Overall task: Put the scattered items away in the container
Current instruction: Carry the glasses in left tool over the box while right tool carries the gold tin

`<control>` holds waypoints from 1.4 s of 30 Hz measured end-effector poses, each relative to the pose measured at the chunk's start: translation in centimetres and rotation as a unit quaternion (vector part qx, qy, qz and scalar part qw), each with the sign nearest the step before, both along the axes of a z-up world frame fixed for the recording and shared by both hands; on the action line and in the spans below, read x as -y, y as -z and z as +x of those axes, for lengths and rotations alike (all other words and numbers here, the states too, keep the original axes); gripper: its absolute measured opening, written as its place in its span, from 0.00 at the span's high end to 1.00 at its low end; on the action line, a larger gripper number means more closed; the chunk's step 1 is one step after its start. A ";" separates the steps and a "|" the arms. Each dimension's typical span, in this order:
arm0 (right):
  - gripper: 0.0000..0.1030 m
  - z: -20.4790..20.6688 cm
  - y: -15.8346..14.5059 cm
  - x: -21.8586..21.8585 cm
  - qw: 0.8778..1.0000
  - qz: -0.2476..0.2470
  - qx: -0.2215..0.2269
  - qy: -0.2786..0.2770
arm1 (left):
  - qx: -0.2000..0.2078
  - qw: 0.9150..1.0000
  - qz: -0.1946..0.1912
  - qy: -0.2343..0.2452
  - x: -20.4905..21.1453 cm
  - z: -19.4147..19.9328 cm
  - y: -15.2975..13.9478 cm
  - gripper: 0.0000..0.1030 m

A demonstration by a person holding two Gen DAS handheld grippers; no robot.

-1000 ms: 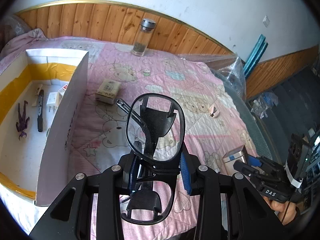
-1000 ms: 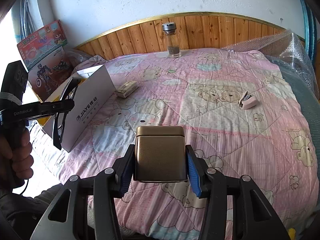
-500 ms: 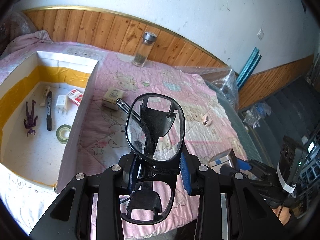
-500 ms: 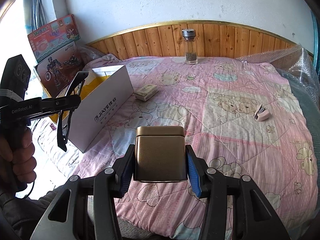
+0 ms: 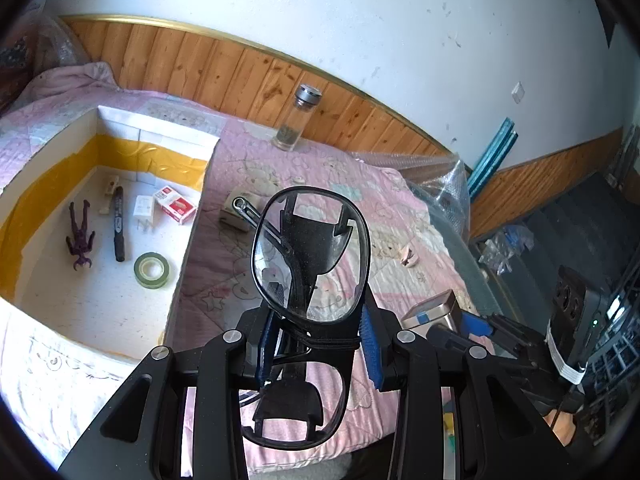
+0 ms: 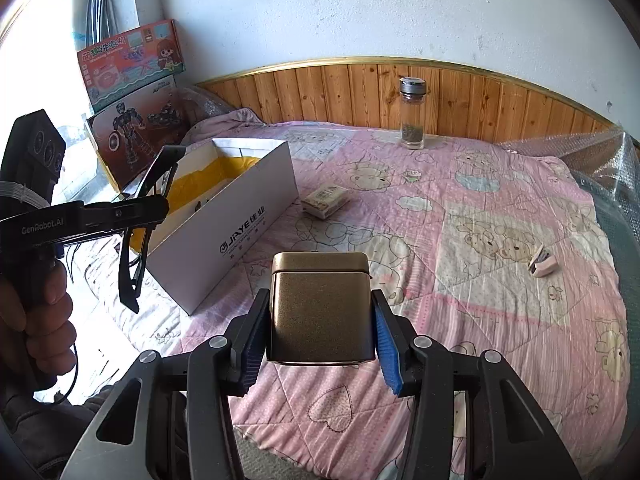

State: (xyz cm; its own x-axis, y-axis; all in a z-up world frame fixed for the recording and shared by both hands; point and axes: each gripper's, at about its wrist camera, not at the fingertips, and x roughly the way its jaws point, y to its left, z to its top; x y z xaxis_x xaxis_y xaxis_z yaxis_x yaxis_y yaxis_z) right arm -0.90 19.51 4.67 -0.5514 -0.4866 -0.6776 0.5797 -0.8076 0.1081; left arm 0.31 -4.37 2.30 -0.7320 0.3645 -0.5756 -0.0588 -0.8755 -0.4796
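Observation:
My left gripper (image 5: 316,344) is shut on black-framed glasses (image 5: 310,256), held in the air right of the white box (image 5: 192,216); both also show in the right wrist view, the gripper (image 6: 160,206) and the glasses (image 6: 136,240). My right gripper (image 6: 320,332) is shut on a gold metal tin (image 6: 320,308), held above the pink quilt; the tin also shows in the left wrist view (image 5: 434,314). The white box (image 6: 236,232) holds a purple figure (image 5: 80,240), a black marker (image 5: 118,228), a tape roll (image 5: 152,268), a red-and-white packet (image 5: 176,206) and small white pieces.
On the quilt lie a small cream box (image 6: 324,200) next to the white box and a small pink-white clip (image 6: 542,264) at the right. A glass bottle (image 6: 412,114) stands by the wooden headboard. Bubble wrap (image 6: 592,160) covers the right side. Toy boxes (image 6: 132,80) lean at back left.
Both grippers rose and pulled back with their loads. More of the white box's inside now shows in the left wrist view.

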 end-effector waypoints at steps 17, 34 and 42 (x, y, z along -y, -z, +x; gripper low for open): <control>0.52 0.1 -1.9 6.0 0.998 0.005 -0.018 -0.057 | -0.008 0.999 0.026 -0.044 4.8 2.0 -0.3 0.64; 0.52 -1.0 -3.5 10.6 0.995 0.001 -0.030 -0.093 | -0.011 0.997 0.036 -0.065 8.4 1.3 -0.7 0.64; 0.52 -1.2 -3.4 13.5 0.993 -0.005 -0.026 -0.118 | 0.004 0.996 0.027 -0.089 10.9 0.8 -0.1 0.64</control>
State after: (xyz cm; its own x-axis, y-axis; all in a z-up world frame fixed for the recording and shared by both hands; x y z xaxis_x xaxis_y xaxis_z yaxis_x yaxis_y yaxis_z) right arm -2.08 5.98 8.11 -0.4549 -0.6124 -0.6465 0.7577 -0.6477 0.0804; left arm 1.07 -15.22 2.44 -0.7830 0.2593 -0.5654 0.0998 -0.8448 -0.5257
